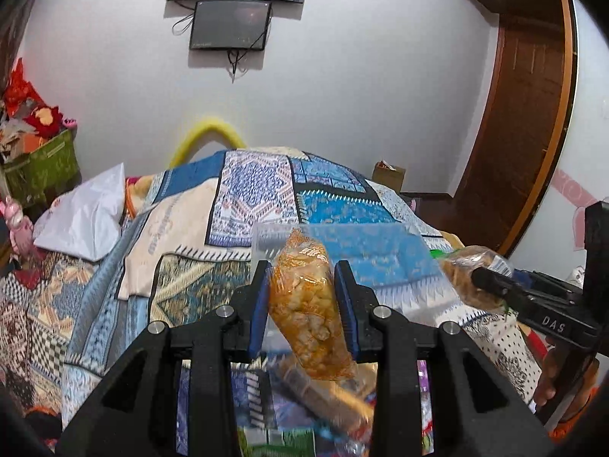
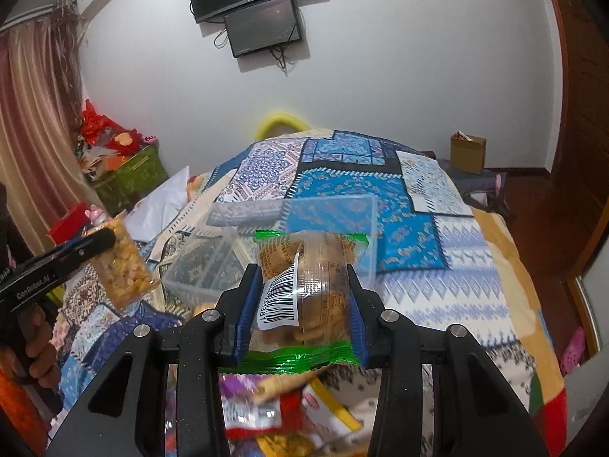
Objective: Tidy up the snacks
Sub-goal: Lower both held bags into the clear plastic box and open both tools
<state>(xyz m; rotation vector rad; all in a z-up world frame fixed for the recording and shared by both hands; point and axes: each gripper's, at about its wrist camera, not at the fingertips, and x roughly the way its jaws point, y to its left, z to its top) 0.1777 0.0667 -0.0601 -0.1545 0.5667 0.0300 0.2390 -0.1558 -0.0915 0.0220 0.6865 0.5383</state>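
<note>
My left gripper (image 1: 302,266) is shut on a clear bag of orange-yellow puffed snacks (image 1: 308,304), held up above the bed. In the right wrist view that same bag (image 2: 121,266) hangs at the left from the left gripper (image 2: 101,242). My right gripper (image 2: 304,270) is shut on a clear packet with green ends and a barcode label (image 2: 304,289), full of brown biscuits. The right gripper (image 1: 479,278) and its packet (image 1: 468,266) show at the right of the left wrist view. Two clear plastic boxes (image 2: 205,266) (image 2: 342,221) lie on the bedspread ahead. More snack packets (image 2: 289,411) lie blurred below the grippers.
A patchwork bedspread (image 2: 418,228) covers the bed. A white pillow (image 1: 87,221) lies at the left. A green box piled with red things (image 2: 129,175) stands by the curtain. A cardboard box (image 2: 468,152) sits on the floor near the wooden door (image 1: 525,114). Two screens (image 1: 232,23) hang on the wall.
</note>
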